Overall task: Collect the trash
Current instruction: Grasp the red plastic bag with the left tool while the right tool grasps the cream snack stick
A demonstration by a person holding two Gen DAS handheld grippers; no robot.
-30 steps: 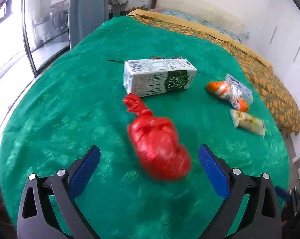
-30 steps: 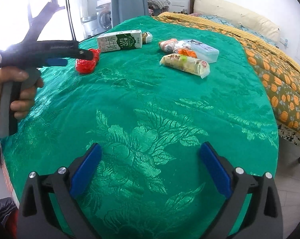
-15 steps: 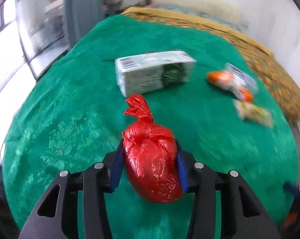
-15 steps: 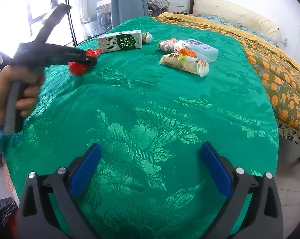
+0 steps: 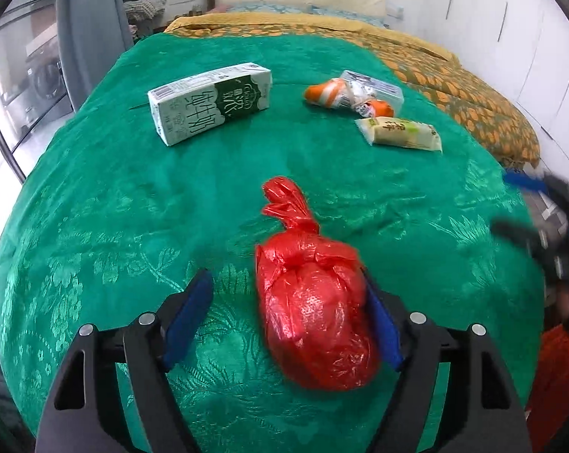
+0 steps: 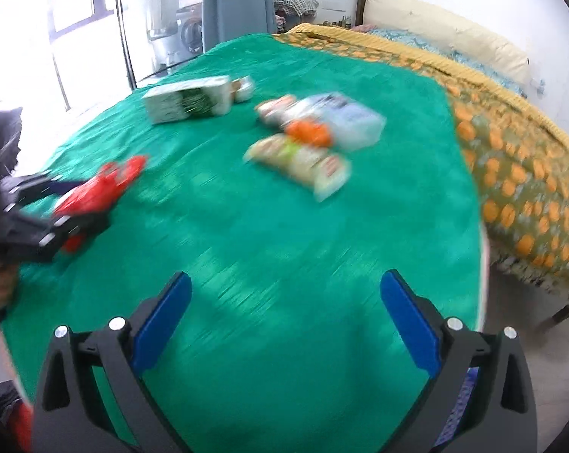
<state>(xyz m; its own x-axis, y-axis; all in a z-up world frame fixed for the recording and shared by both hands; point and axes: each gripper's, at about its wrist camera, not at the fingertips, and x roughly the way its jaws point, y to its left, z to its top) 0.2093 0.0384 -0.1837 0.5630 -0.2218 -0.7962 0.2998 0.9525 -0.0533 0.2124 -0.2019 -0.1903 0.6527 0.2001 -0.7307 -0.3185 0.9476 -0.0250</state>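
- Red knotted trash bag (image 5: pixel 314 309) sits on the green bedspread (image 5: pixel 95 207), between the left tongs (image 5: pixel 288 313).
- Left tongs' jaws have just been opening: the right pad is against the bag, the left pad clear of it.
- Right tongs (image 6: pixel 284 309) are spread wide, nothing between them.
- Milk carton (image 5: pixel 210 104) and snack wrappers (image 5: pixel 399 134) lie further back.

We see a knotted red plastic bag (image 5: pixel 314 313) lying on the green cloth, knot toward twelve o'clock, milk carton (image 5: pixel 212 104) at eleven
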